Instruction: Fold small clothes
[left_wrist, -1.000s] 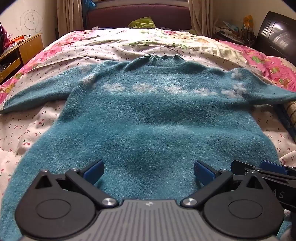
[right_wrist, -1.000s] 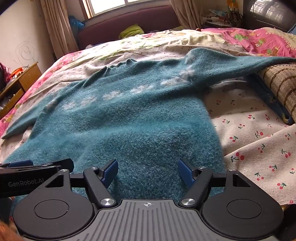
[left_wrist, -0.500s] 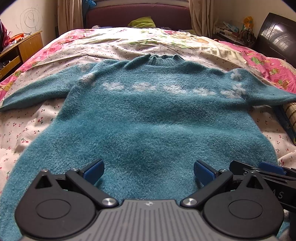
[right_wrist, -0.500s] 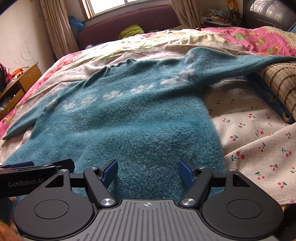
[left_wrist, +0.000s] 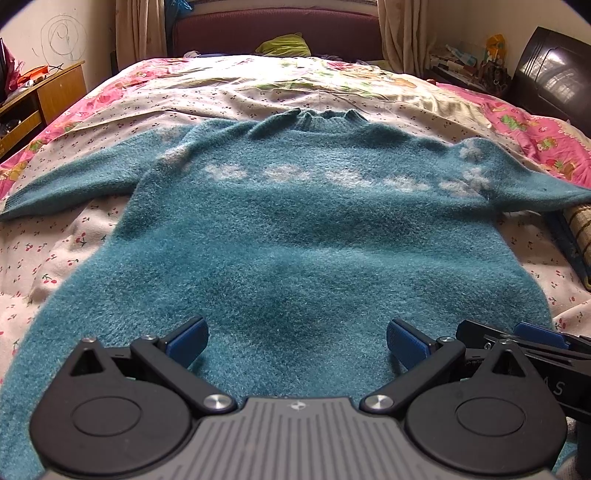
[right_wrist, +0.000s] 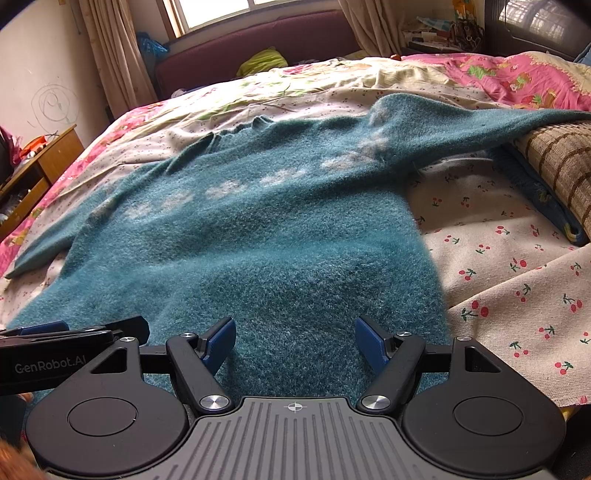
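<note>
hovering over the near hem, the left gripper (left_wrist: 297, 341) has its blue pads spread wide with nothing between them, and the right gripper (right_wrist: 295, 341) beside it is spread wide and empty too. the teal sweater (left_wrist: 295, 229) lies flat on the cherry-print sheet (right_wrist: 517, 266), neck away, both sleeves out sideways, the right one draped onto a woven mat (right_wrist: 561, 155).

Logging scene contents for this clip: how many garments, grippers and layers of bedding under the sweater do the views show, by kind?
Sweaters: 1, the teal sweater, spread flat on the bed.
Grippers: 2, the left gripper and right gripper, both open over the hem.
Bedding: 2, the cherry sheet and the pink quilt.
Total: 5
</note>
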